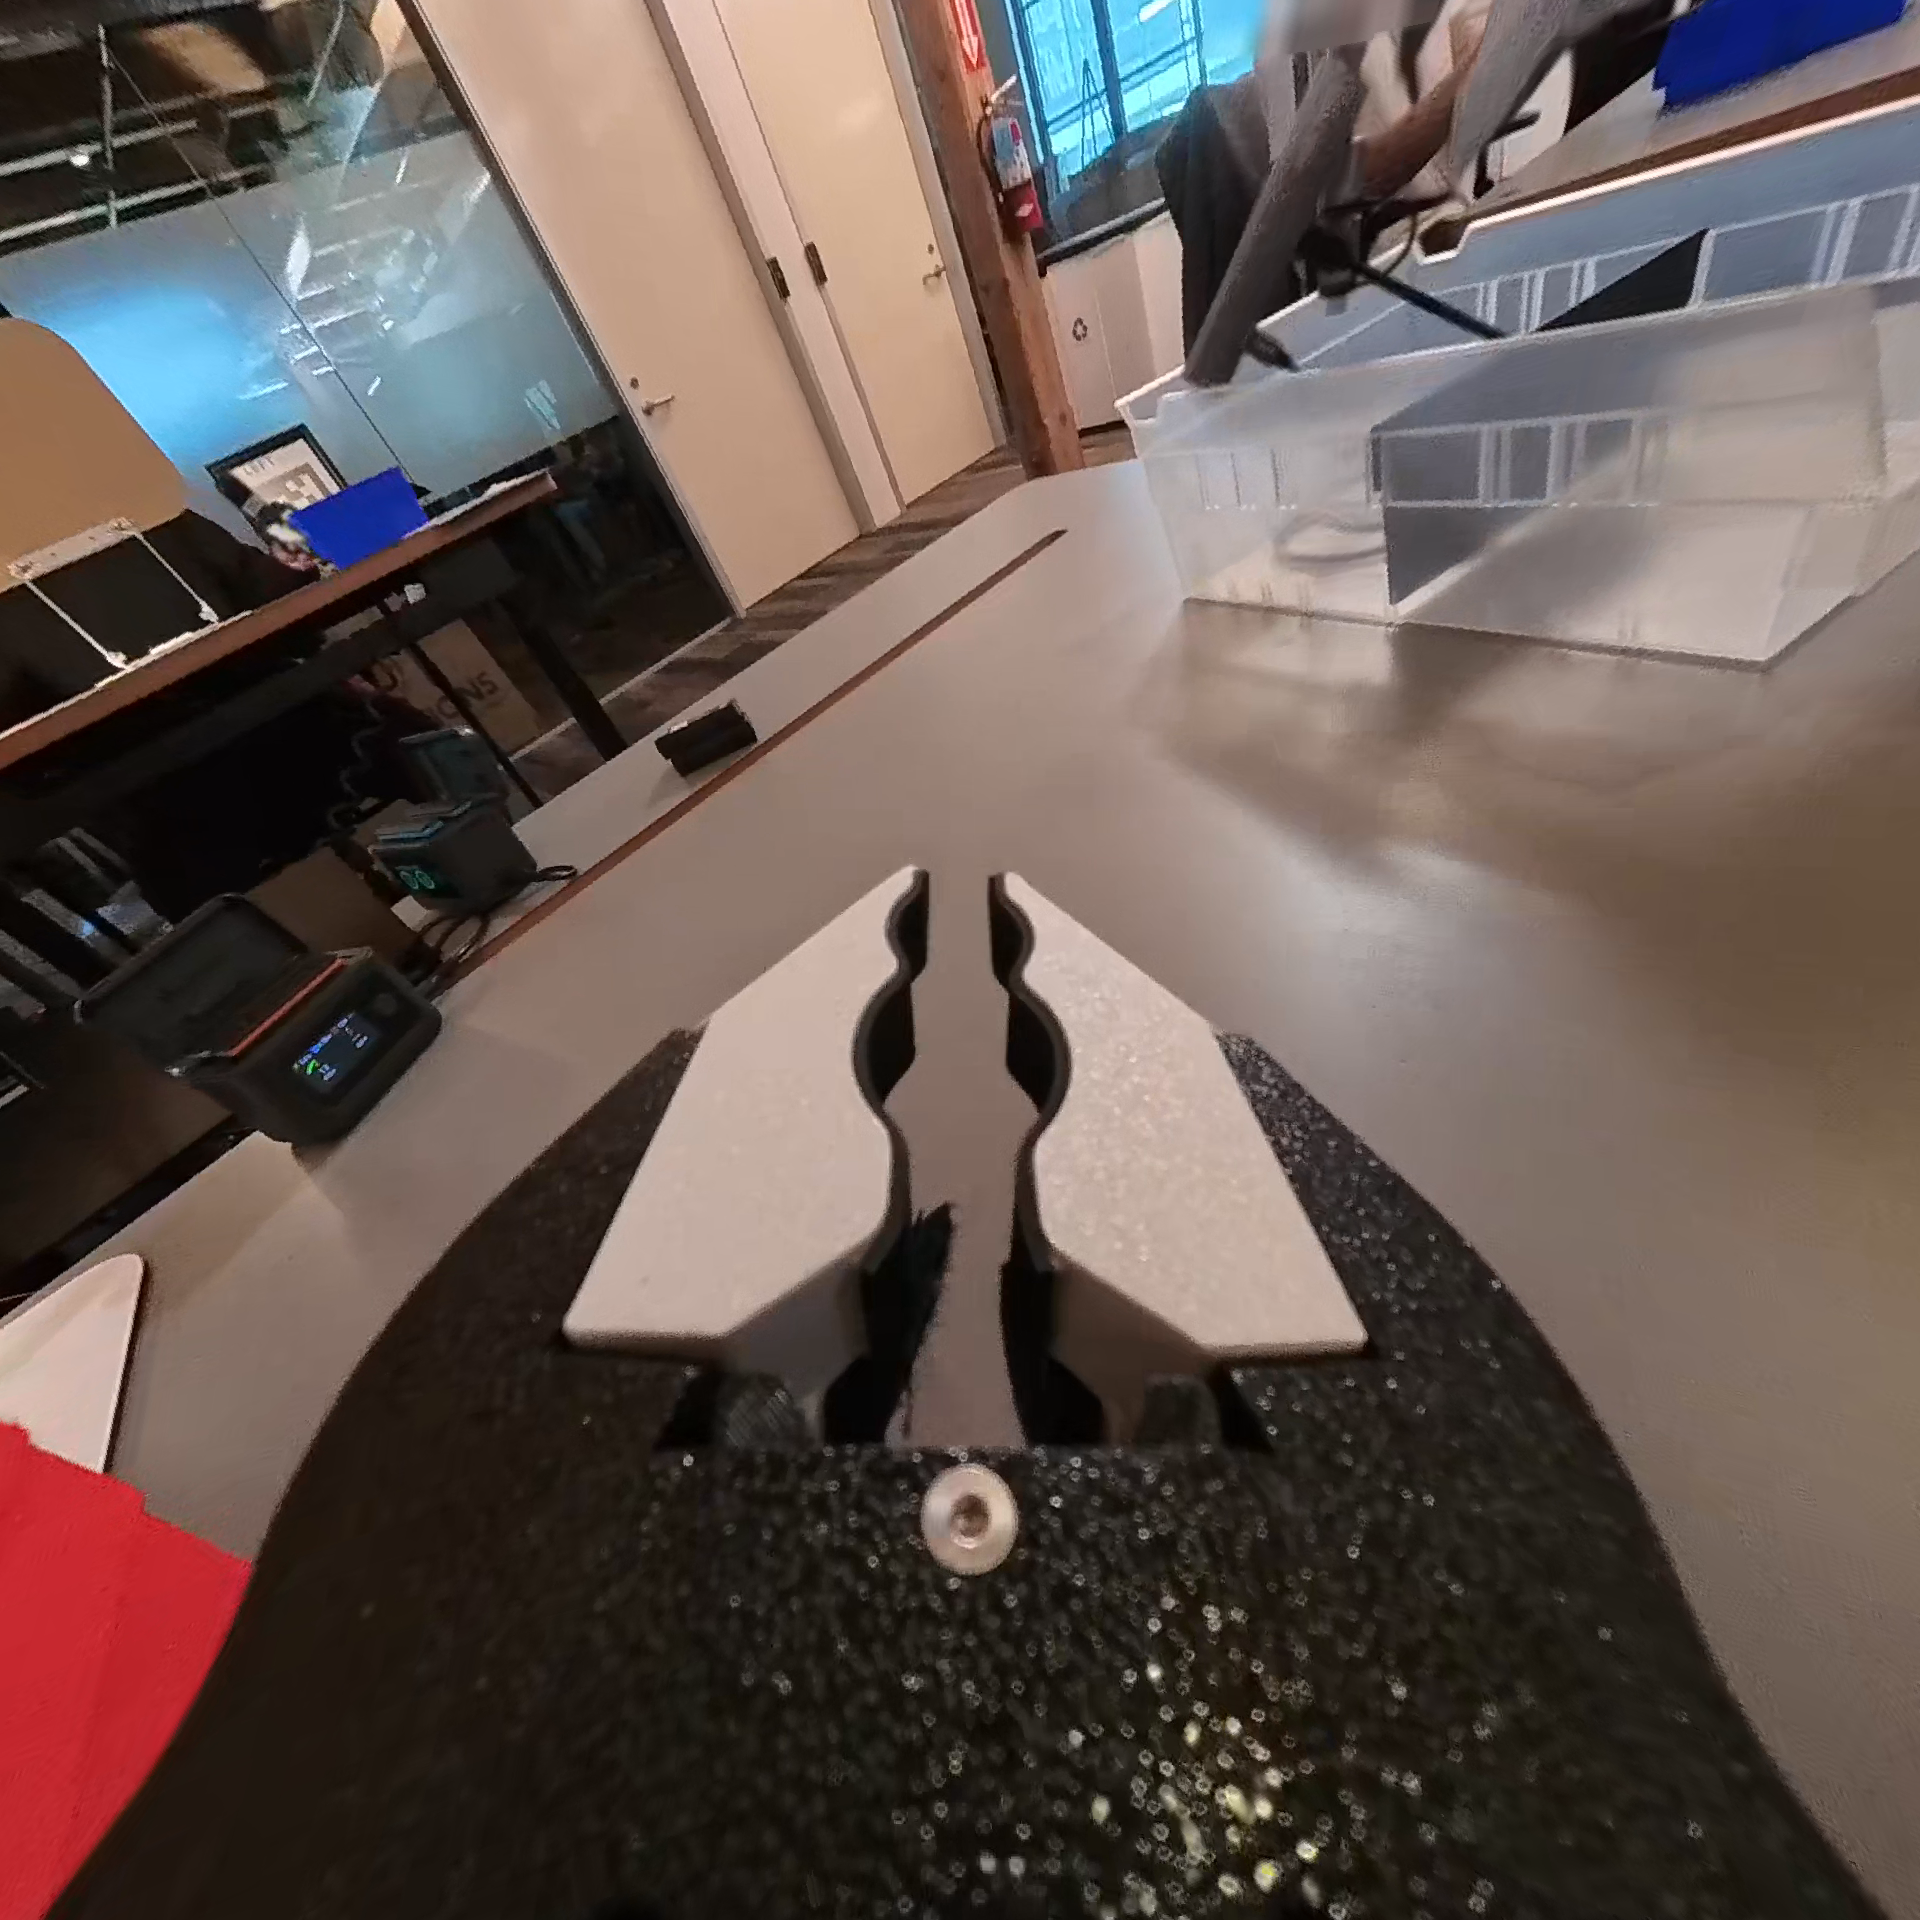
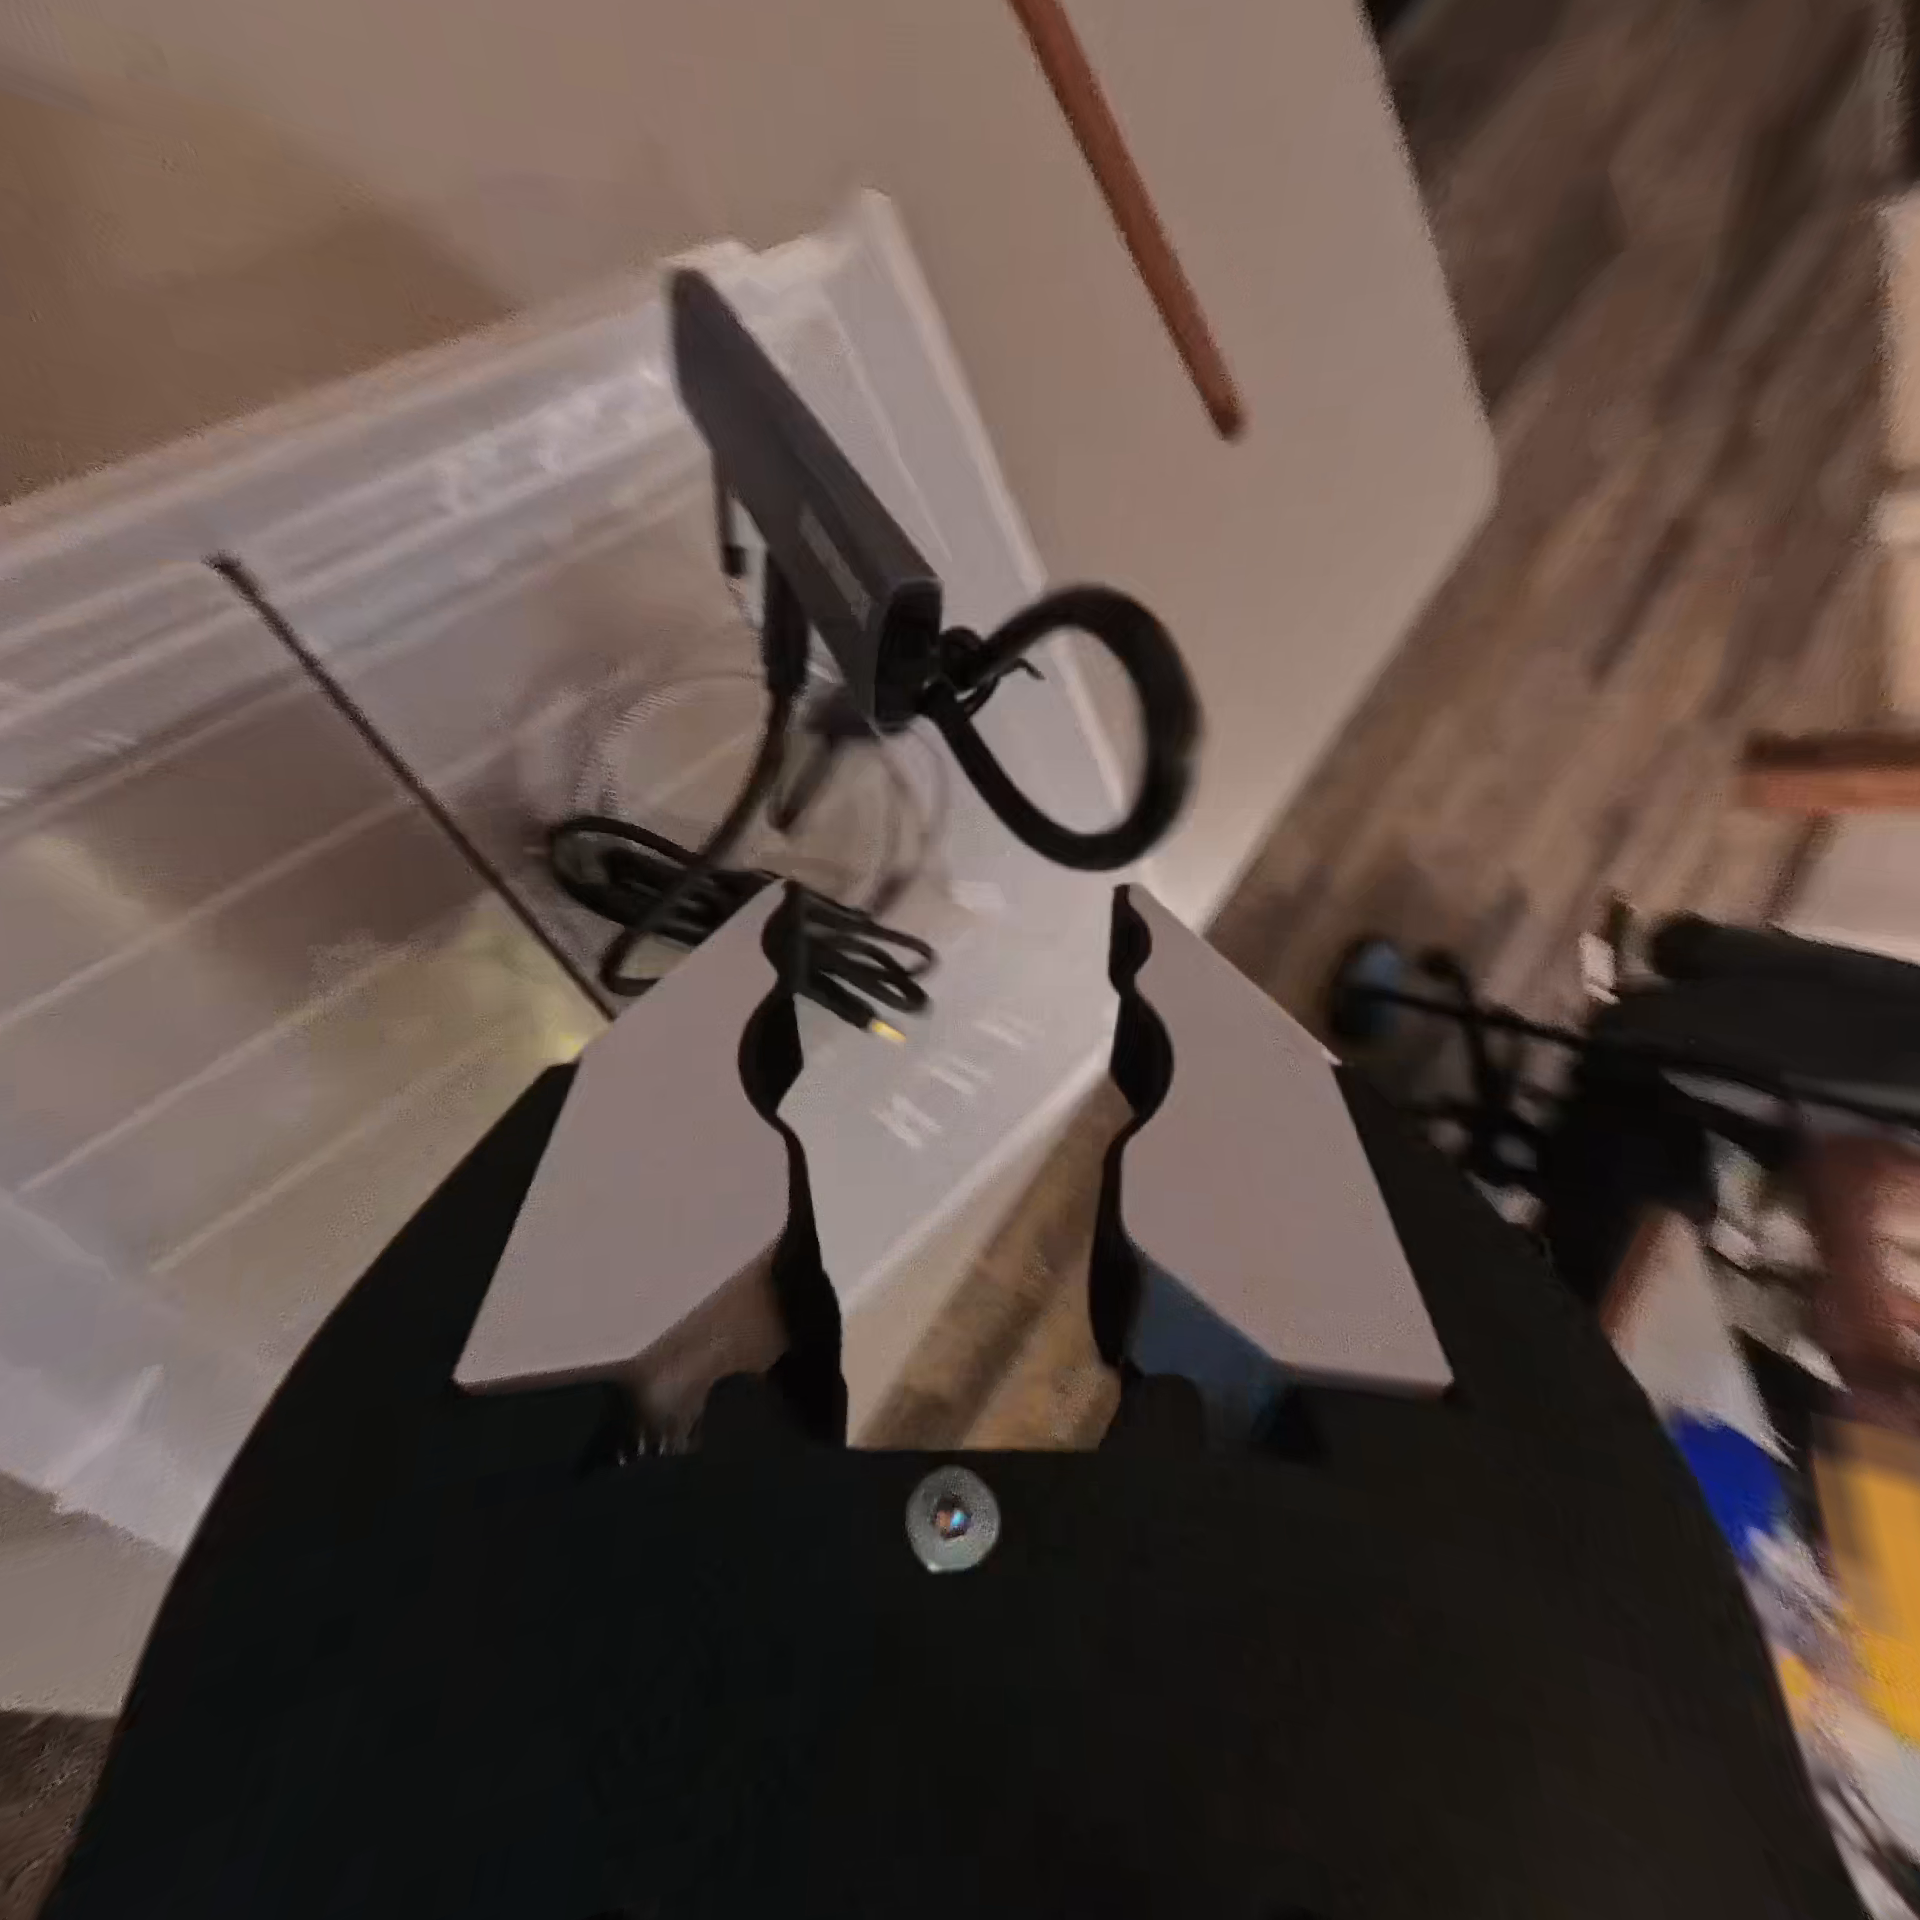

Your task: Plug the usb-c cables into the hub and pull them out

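Right gripper (image 2: 951, 914) hangs wide open and empty over the clear bin (image 2: 312, 831); dark hub (image 2: 800, 520) leans on the rim, black cable (image 2: 727, 914) coiled inside, picture blurred

hubs: one dark grey hub (image 2: 800, 499), propped in the bin
clear plastic bins: two, one (image 1: 1278, 499) next to another (image 1: 1621, 540) on the tabletop (image 1: 1039, 790)
loose black cables: looks like one coiled bundle (image 2: 707, 914), too blurry to split
hub tail cable: one loop (image 2: 1132, 727)
grippers: two, left gripper (image 1: 958, 904) and right gripper (image 2: 951, 909)

table (image 1: 1299, 935) bare ahead | clear bin (image 1: 1455, 540) blocks far right; hub (image 2: 800, 499) leans inside
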The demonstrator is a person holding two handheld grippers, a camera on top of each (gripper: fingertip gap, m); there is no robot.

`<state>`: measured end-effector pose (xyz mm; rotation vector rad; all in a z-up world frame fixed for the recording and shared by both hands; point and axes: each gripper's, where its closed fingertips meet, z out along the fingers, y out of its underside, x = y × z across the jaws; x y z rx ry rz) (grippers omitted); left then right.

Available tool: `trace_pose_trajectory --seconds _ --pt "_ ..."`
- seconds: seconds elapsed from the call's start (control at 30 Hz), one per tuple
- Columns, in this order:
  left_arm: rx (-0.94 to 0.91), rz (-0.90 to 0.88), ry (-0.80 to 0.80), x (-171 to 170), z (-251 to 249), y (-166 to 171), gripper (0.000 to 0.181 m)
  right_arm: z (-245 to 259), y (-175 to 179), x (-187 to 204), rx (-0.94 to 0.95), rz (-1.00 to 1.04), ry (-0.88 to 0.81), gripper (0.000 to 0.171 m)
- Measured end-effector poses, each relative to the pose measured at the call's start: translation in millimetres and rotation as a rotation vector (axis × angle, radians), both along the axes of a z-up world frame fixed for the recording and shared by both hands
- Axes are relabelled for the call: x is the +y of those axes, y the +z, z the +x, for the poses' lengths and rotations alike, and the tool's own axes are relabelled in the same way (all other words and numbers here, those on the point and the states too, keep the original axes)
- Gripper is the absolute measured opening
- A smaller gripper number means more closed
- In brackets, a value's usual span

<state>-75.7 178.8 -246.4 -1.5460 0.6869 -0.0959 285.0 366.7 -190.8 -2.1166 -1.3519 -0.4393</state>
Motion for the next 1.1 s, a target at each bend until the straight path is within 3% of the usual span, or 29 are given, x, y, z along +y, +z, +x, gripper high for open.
trace_pose_trajectory --seconds 0.07,0.13,0.3,0.37,0.47,0.57,0.67,0.73,0.87,1.1 --pt "0.002 -0.003 0.007 0.8 -0.6 -0.7 0.012 5.4 33.0 -0.3 -0.028 0.158 -0.074 0.062" --pt "-0.006 0.000 0.017 1.7 -2.2 0.2 0.015 -13.4 69.1 -11.3 0.083 0.321 -0.098 0.063" --pt "-0.057 -0.030 0.112 10.2 -19.8 -1.4 0.031 -167.7 119.8 -85.2 0.674 0.554 0.190 0.058" --pt "-0.102 -0.048 0.162 14.5 -31.9 -1.9 0.044 -231.2 107.7 -109.6 0.818 0.576 0.308 0.057" --pt "-0.179 -0.064 0.219 19.0 -48.4 -2.0 0.054 -291.5 57.7 -100.0 0.757 0.629 0.318 0.061" --pt "-0.223 -0.054 0.202 19.4 -53.4 -0.7 0.049 -317.3 0.8 -66.6 0.630 0.671 0.258 0.061" --pt "-0.215 -0.058 0.209 20.8 -56.6 -4.4 0.047 -331.0 -40.8 -58.9 0.711 0.534 0.213 0.058" --pt "-0.200 -0.044 0.215 21.5 -57.2 -3.5 0.047 -331.2 -46.8 -57.6 0.757 0.528 0.213 0.053" --pt "-0.184 -0.068 0.230 23.5 -55.5 -7.9 0.048 -316.7 -57.0 -44.8 0.771 0.639 0.205 0.025" --pt "-0.112 -0.068 0.214 21.9 -45.5 -13.2 0.046 -319.0 -59.7 -43.9 0.823 0.593 0.206 0.025"
